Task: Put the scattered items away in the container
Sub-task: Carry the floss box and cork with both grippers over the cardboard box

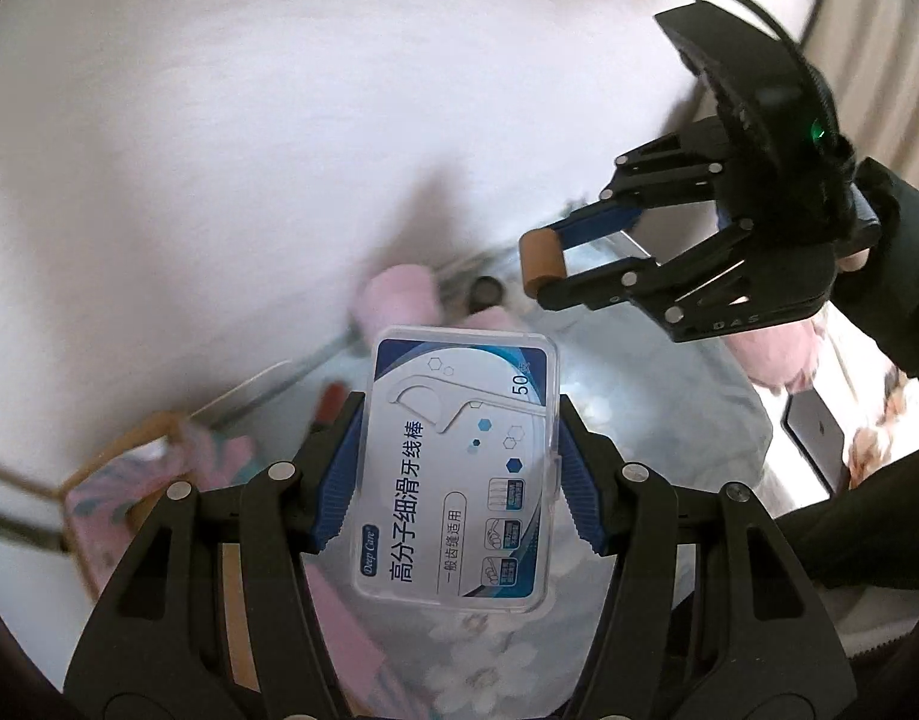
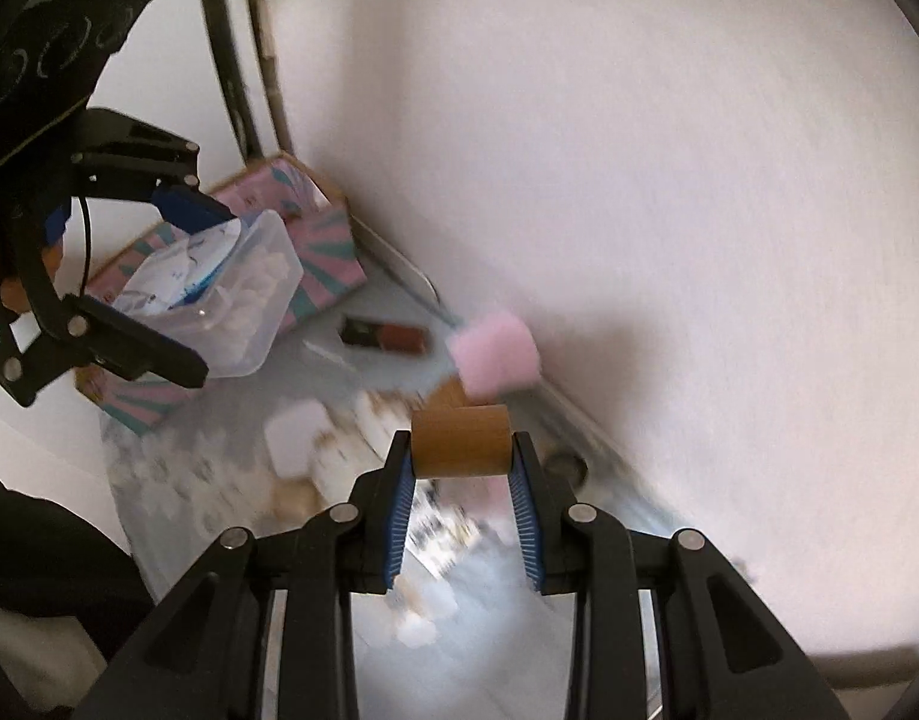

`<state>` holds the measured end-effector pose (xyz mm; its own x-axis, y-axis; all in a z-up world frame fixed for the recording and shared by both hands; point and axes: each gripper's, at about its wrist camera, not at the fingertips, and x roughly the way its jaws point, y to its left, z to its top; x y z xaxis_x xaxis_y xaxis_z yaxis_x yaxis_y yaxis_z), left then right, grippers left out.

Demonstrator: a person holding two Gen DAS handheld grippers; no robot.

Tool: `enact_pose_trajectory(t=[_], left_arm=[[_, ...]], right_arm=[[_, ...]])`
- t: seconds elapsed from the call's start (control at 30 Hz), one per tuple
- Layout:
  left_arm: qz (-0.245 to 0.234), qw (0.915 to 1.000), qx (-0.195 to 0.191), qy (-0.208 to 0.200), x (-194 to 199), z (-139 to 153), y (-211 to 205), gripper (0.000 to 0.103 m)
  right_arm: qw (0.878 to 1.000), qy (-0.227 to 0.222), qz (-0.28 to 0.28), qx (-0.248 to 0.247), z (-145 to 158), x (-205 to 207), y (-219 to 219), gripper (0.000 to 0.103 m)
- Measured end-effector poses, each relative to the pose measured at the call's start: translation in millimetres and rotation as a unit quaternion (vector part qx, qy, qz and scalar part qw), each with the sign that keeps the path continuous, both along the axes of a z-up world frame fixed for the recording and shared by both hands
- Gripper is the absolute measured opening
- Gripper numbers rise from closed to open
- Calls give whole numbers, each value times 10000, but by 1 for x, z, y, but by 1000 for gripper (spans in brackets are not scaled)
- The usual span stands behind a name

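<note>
My left gripper is shut on a clear plastic box of floss picks, pads pressing on its two long sides, held in the air. The right wrist view shows this box from the side, in the left gripper, over a pink patterned container by the wall. My right gripper is shut on a short brown cylinder at its fingertips. From the left wrist the same cylinder and right gripper appear upper right. The container lies lower left, blurred.
On the pale blue floral cloth lie a dark and red lipstick-like tube, a pink fluffy block and a white square item. A white wall bounds the far side. A dark sleeve is at the right.
</note>
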<state>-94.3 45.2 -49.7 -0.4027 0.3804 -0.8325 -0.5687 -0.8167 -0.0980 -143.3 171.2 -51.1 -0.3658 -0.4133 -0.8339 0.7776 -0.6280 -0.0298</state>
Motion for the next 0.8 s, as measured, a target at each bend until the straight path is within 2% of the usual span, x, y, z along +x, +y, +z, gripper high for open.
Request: enact_pose_trajectory(t=[0.2, 0.3, 0.4, 0.47, 0.63, 0.8], left_arm=[[1029, 9944, 238, 10, 14, 14, -78, 56], [1622, 9866, 152, -75, 20, 13, -114, 56], [2201, 9753, 80, -195, 29, 6, -152, 56], [2471, 9686, 52, -277, 35, 1, -171, 56], [2989, 9530, 4, -488, 52, -16, -208, 56], [3284, 9418, -123, -712, 60, -35, -227, 56]], right_arm=[[9992, -34, 299, -277, 24, -6, -52, 28], [9981, -6, 560, -262, 30, -4, -92, 28], [9965, -36, 797, -251, 33, -3, -124, 28], [9949, -66, 979, -225, 30, 0, -158, 28], [9914, -220, 1288, -63, 12, -1, -212, 28], [9881, -458, 1461, 177, -15, -1, -262, 28]])
